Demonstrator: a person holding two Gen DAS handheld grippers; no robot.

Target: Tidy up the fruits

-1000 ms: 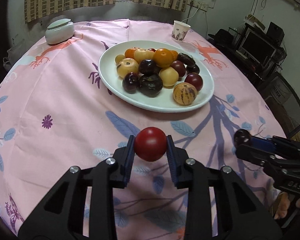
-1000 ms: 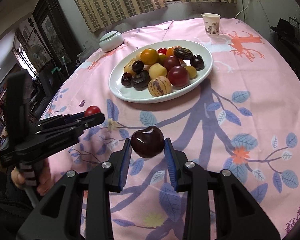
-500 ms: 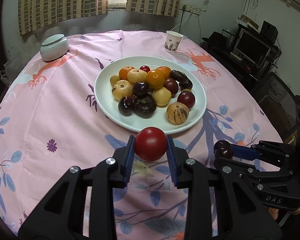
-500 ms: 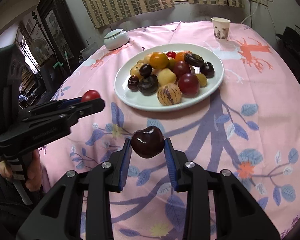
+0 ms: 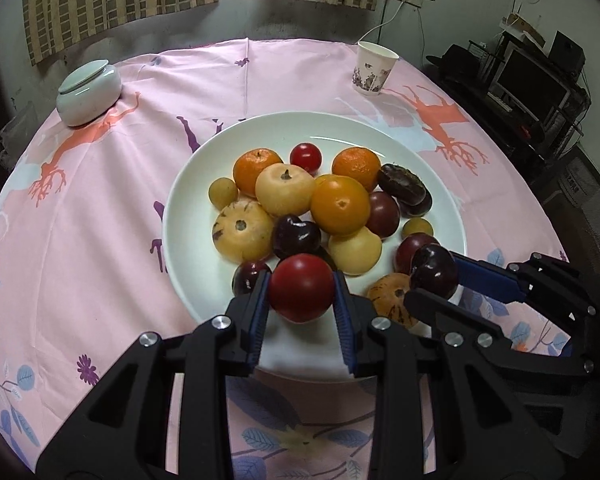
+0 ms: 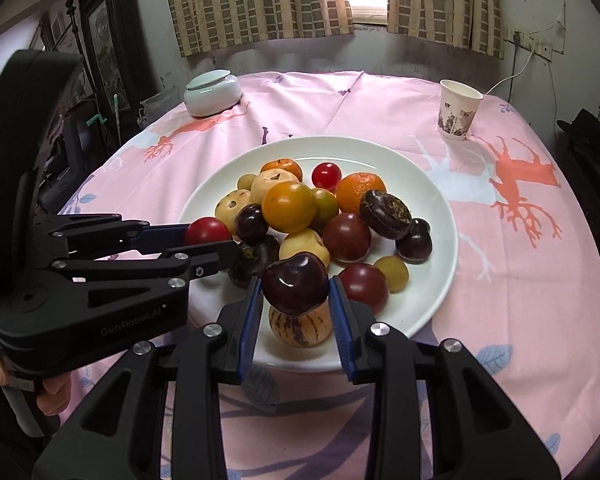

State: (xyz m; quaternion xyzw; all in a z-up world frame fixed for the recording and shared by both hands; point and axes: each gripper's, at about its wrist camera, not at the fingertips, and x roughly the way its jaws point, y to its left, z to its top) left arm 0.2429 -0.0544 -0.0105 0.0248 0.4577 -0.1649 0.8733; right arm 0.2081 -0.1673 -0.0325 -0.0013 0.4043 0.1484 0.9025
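We hold both fruits over the near rim of the white plate (image 5: 188, 184): our left gripper (image 5: 301, 294) clamps a red tomato (image 5: 301, 292), our right gripper (image 6: 295, 286) a dark plum (image 6: 295, 283) directly above the striped melon (image 6: 300, 326); free plate lies just below the tomato.

the plate (image 5: 440, 184) is glossy white ceramic. the tablecloth (image 5: 100, 208) is matt pink printed cloth with creases. the red tomato (image 5: 302, 293) has smooth, slightly shiny skin; the dark plum (image 6: 295, 283) is glossy with a bright highlight. the striped melon (image 6: 300, 327) looks matt. the cup (image 6: 458, 110) is printed paper. the lidded jar (image 5: 89, 92) is glazed ceramic. both grippers show matt black plastic, blue ribbed pads (image 5: 257, 312) and bright metal screws (image 5: 221, 322).
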